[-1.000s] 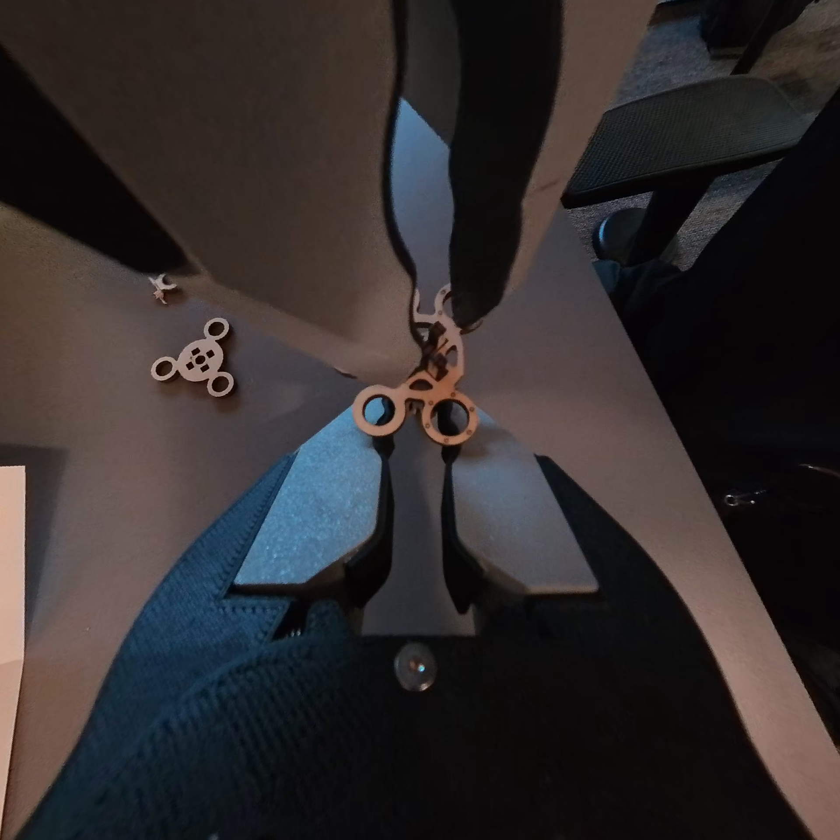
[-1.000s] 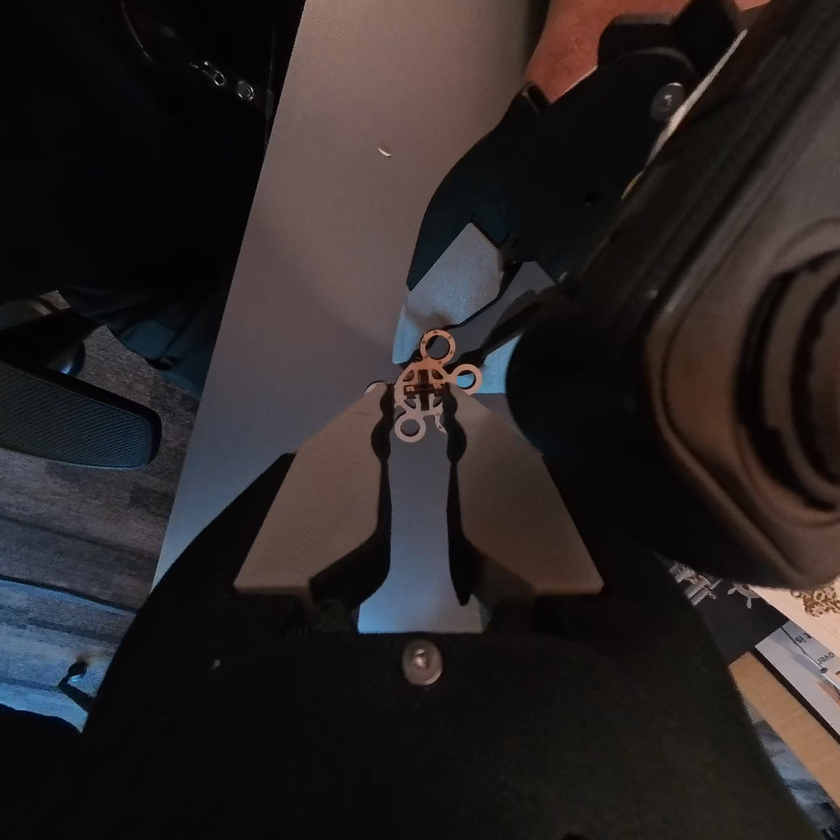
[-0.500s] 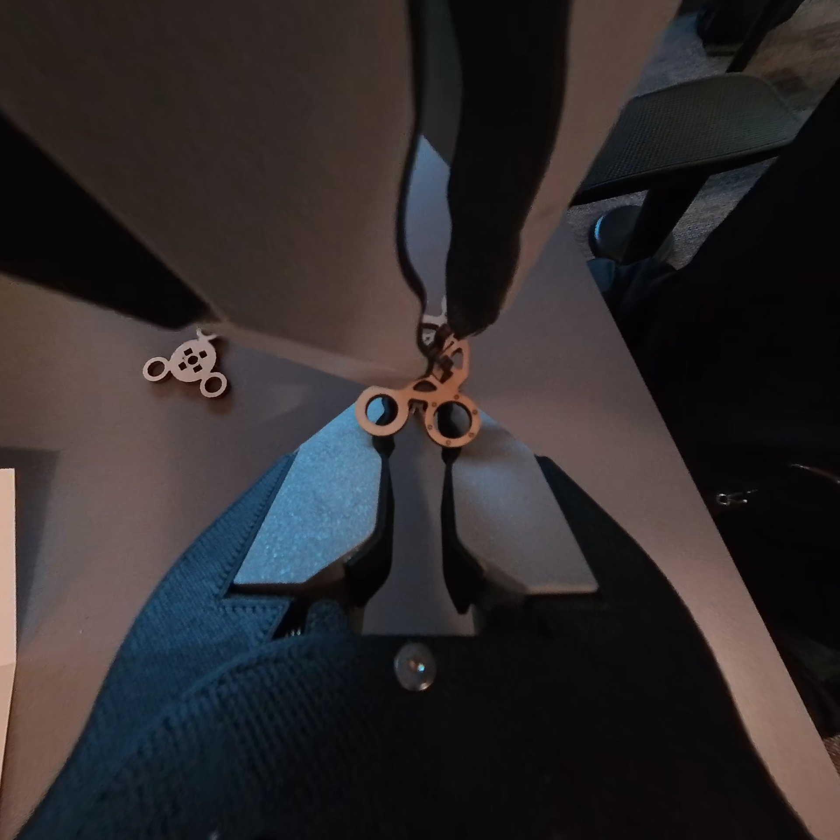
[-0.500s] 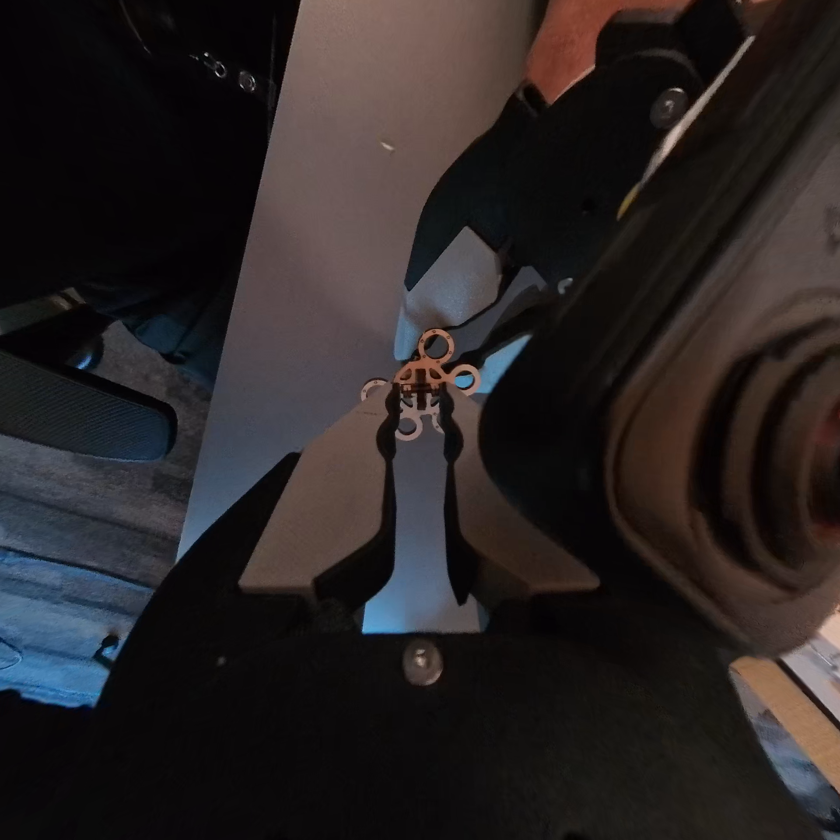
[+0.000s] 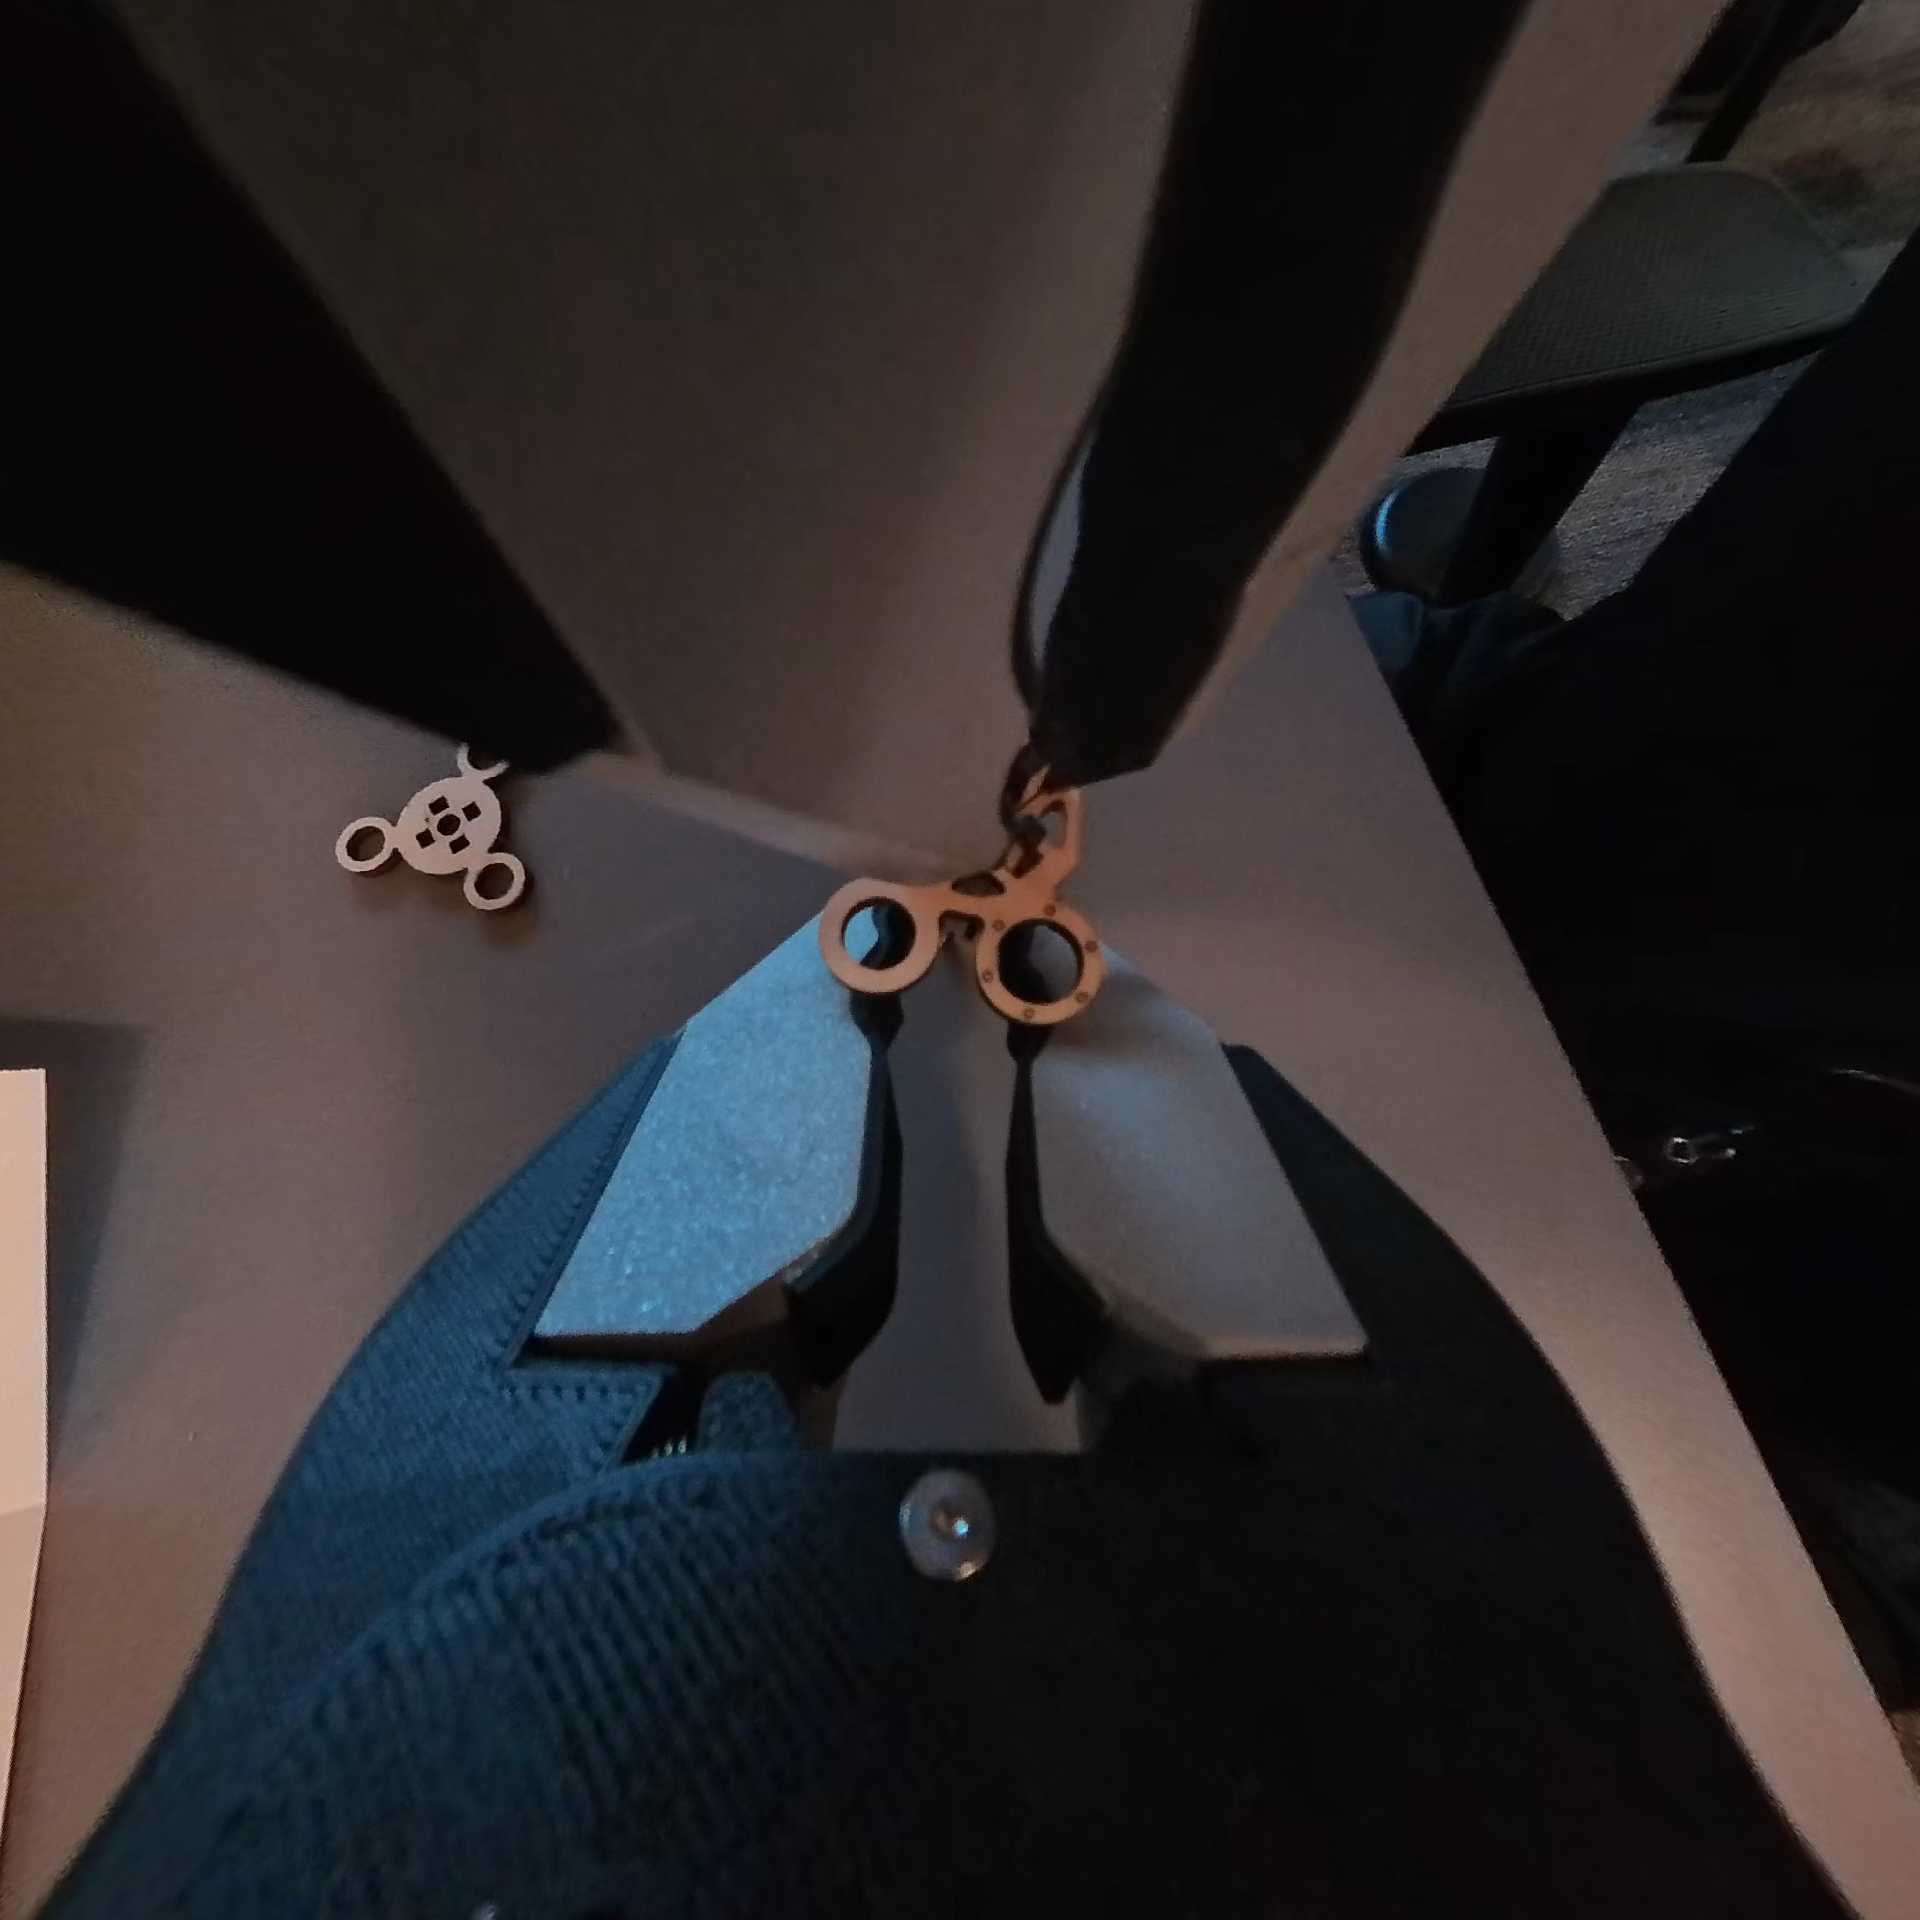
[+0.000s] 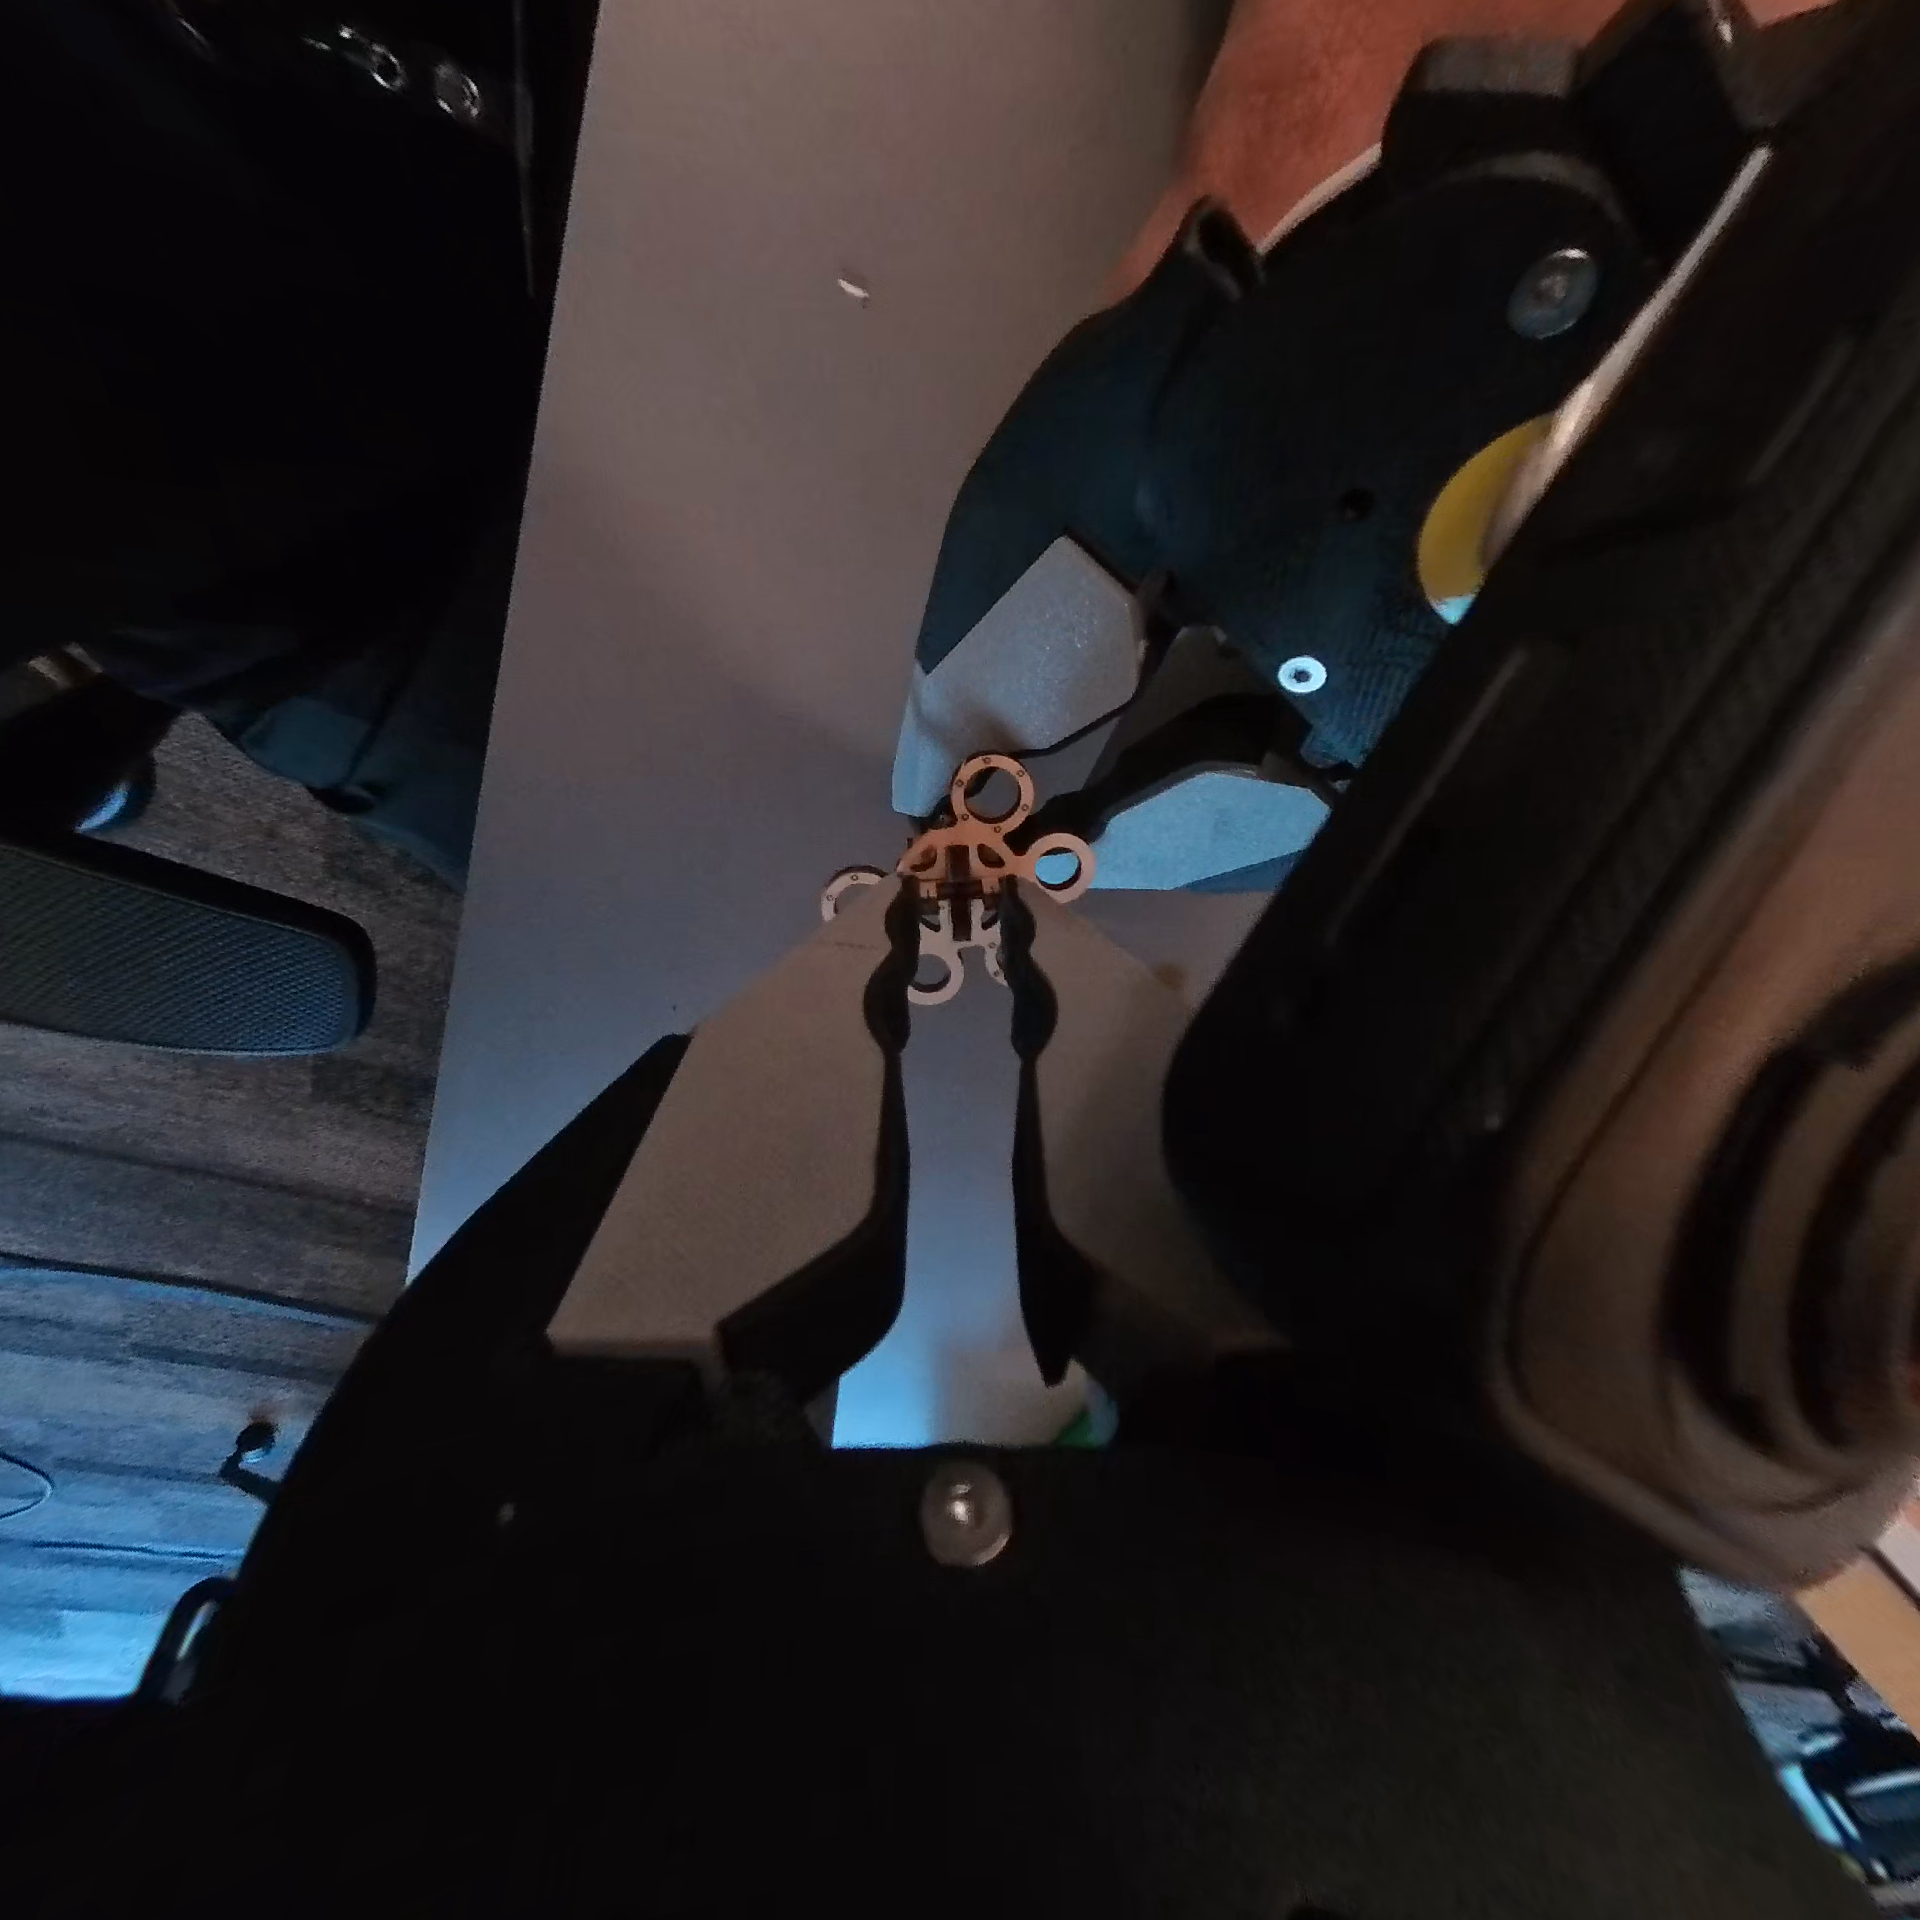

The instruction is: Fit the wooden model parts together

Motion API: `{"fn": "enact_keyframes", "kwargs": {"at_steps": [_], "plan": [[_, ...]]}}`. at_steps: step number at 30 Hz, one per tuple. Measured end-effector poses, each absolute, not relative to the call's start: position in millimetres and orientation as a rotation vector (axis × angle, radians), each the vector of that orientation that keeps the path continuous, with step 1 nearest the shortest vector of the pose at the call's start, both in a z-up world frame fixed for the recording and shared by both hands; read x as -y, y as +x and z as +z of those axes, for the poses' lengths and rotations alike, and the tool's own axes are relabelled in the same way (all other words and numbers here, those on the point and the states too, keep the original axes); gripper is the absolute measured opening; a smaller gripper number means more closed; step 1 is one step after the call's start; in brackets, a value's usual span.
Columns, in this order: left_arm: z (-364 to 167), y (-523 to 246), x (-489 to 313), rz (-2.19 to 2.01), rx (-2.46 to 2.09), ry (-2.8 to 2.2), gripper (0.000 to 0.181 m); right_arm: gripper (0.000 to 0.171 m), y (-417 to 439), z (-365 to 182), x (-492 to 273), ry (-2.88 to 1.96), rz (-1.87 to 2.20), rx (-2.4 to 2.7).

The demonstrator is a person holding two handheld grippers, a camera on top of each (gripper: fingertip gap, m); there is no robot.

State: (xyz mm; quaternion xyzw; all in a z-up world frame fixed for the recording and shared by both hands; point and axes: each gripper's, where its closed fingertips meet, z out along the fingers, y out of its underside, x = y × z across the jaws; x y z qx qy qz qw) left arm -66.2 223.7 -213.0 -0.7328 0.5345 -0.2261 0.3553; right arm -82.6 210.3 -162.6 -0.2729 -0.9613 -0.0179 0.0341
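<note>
My left gripper [image 5: 954, 1013] is shut on a tan wooden part with two rings [image 5: 940, 899], held above the grey table [image 5: 208, 1039]. My right gripper [image 5: 1023, 800] reaches in from above, tip to tip with it. In the right wrist view my right gripper [image 6: 956, 914] is shut on a paler ringed wooden part [image 6: 932, 997]. This part meets the tan part [image 6: 930, 854] at right angles at their slotted middles. The left gripper [image 6: 1023, 821] faces me there. A third ringed wooden part [image 5: 457, 860] lies loose on the table to the left.
The table edge runs diagonally on the right, with a black mesh chair [image 5: 1662, 291] beyond it over carpet. The chair also shows in the right wrist view [image 6: 156, 966]. A white sheet [image 5: 21, 1299] lies at the left edge. The person's hand [image 6: 1299, 125] holds the left gripper. The tips of one gripper are about 6 cm away from the tips of the other.
The two grippers have closed in on each other and the held parts overlap more. The right gripper covers more of the left wrist view and partly hides the loose part's top.
</note>
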Motion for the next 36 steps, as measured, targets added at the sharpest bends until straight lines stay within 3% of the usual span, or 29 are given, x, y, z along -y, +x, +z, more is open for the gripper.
{"fn": "enact_keyframes", "kwargs": {"at_steps": [1,32,33,34,36], "plan": [[-213.1,-65.9,-225.0,-0.578,-1.376,-1.889,0.014,0.011,-82.4,-162.8,-211.2,-0.845,-0.070,2.953],[-213.3,-66.0,-225.4,-0.590,-1.377,-1.903,0.014,0.011,-85.2,-162.8,-210.3,-0.843,0.139,2.902],[-213.0,-65.5,-225.4,-0.594,-1.378,-1.896,0.015,0.014,-86.8,-161.8,-211.4,-0.850,0.173,2.878],[-212.5,-64.2,-223.9,-0.636,-1.365,-1.902,0.015,0.028,-91.0,-158.5,-215.2,-0.866,0.199,2.831],[-211.9,-65.1,-223.7,-0.745,-1.305,-1.944,0.015,0.031,-103.7,-141.1,-221.1,-0.901,0.344,2.687]]}}
